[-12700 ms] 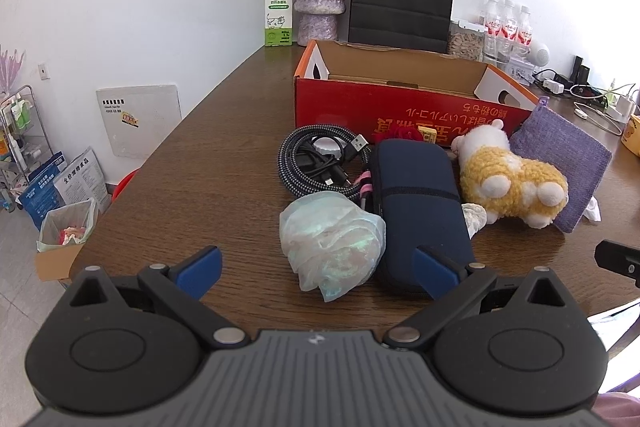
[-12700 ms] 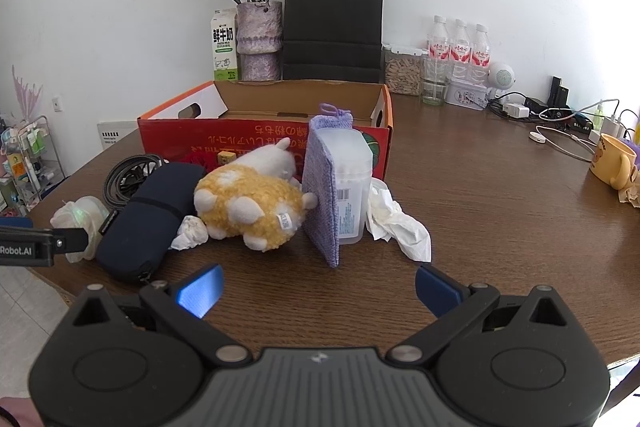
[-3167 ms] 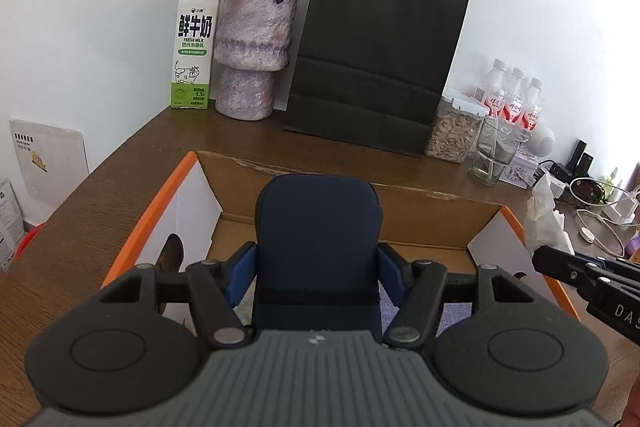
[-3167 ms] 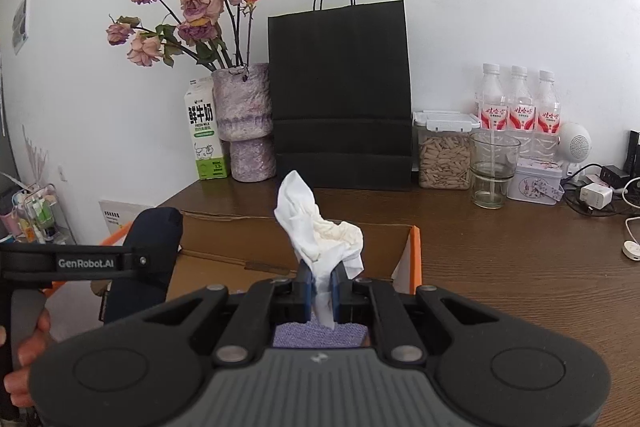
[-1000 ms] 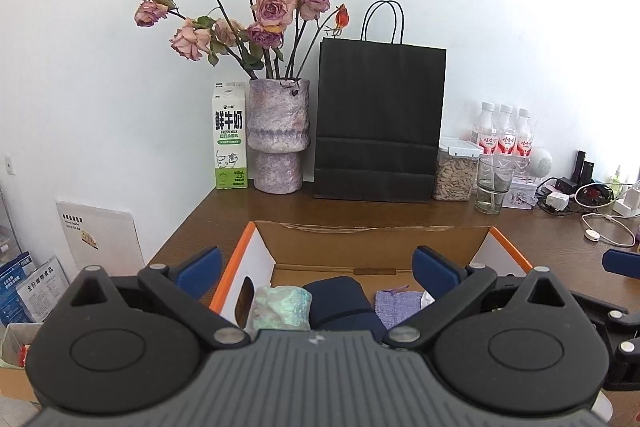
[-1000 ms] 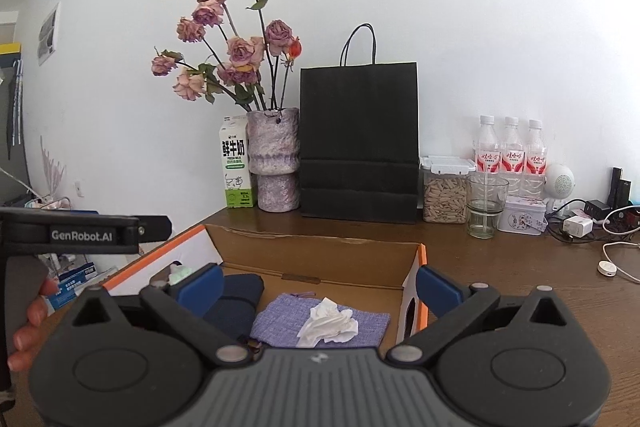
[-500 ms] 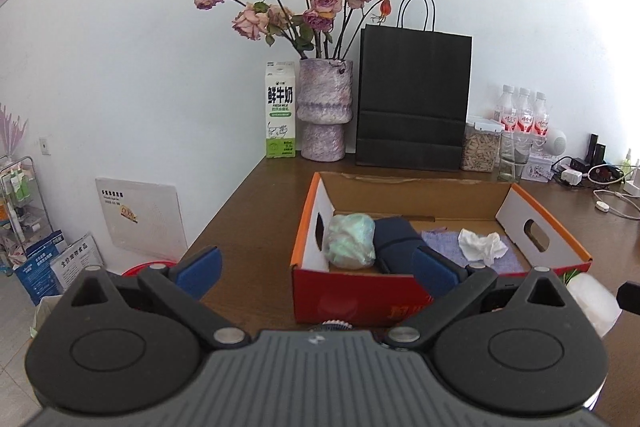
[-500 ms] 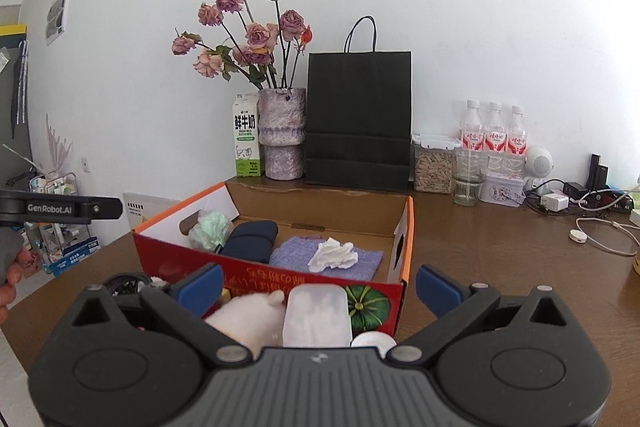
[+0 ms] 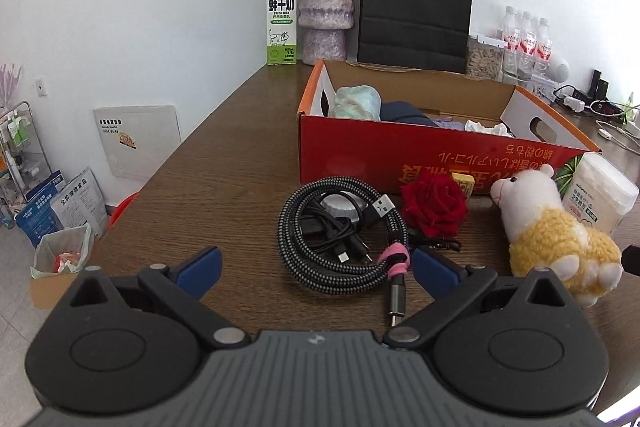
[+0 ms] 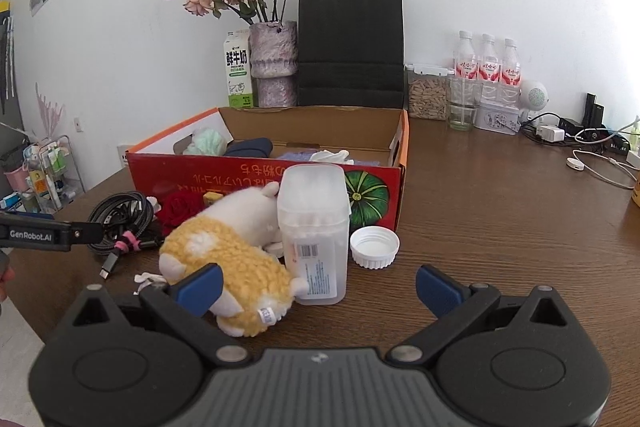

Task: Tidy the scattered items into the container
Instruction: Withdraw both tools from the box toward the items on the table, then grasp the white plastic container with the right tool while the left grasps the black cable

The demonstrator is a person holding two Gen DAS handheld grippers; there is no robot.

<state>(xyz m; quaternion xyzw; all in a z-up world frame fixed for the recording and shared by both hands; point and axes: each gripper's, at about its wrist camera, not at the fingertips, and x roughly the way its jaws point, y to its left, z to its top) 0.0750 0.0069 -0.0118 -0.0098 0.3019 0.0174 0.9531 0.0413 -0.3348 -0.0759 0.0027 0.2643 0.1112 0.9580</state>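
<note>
The red cardboard box holds a pale green bag, a navy case, a purple cloth and a white tissue. In front of it on the table lie a coiled braided cable, a red rose, a yellow-and-white plush sheep, a clear plastic jar and a white cap. My left gripper is open just short of the cable. My right gripper is open in front of the sheep and jar.
Behind the box stand a milk carton, a vase of dried roses, a black paper bag, a seed jar and water bottles. Chargers and cables lie at the far right. The table's left edge drops to floor clutter.
Both grippers have pulled back from the box and dropped lower. The loose items in front of the box have come into view close to the open fingers.
</note>
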